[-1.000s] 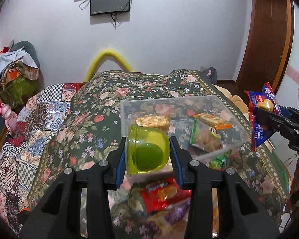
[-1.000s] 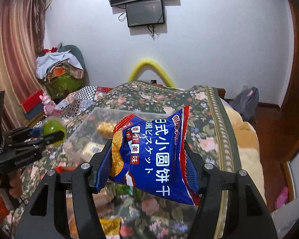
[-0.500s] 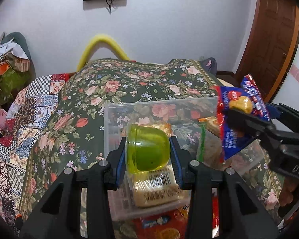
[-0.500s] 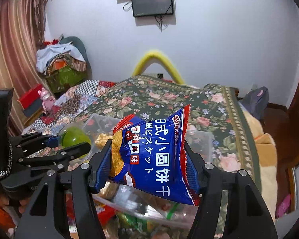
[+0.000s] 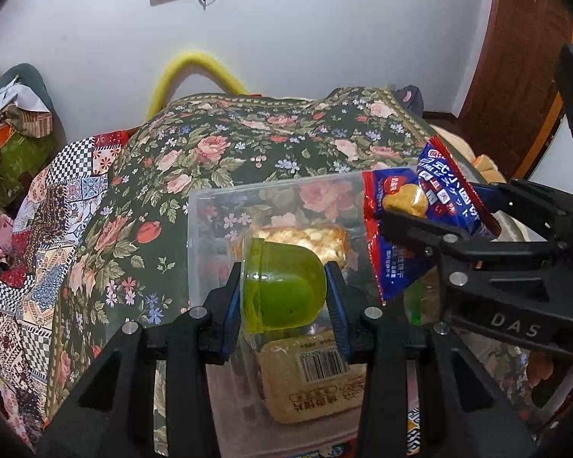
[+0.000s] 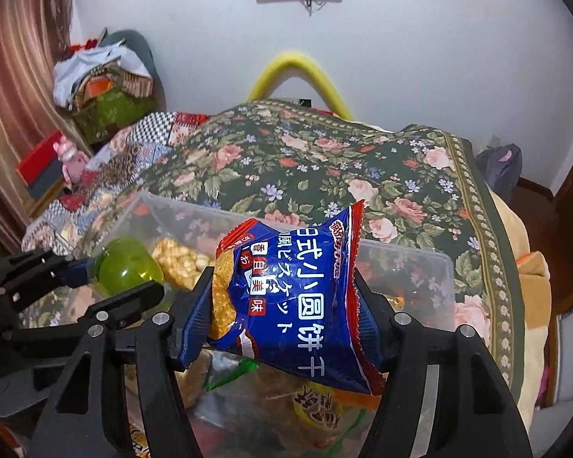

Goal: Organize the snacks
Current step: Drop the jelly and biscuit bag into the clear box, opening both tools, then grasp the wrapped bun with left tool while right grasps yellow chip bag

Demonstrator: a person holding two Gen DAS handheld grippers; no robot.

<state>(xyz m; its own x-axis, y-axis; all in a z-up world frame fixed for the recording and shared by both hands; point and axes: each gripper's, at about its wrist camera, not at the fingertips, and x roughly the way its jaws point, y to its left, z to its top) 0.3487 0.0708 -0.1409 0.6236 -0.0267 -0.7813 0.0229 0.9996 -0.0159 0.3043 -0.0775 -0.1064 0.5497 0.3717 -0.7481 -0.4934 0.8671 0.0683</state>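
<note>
My left gripper is shut on a green jelly cup and holds it over the clear plastic box on the floral bed. My right gripper is shut on a blue biscuit bag, held over the same box. In the left wrist view the blue bag hangs at the box's right side. In the right wrist view the jelly cup is at the box's left. Inside lie a puffed-rice cake, a tan barcoded pack and other packets.
A floral blanket covers the bed, with a patchwork quilt to the left. A yellow arch stands against the white wall. Clothes are piled on a chair at the left. A brown door is at the right.
Both grippers have moved forward and down over the box, each still holding its snack. The blue bag has come closer to the jelly cup.
</note>
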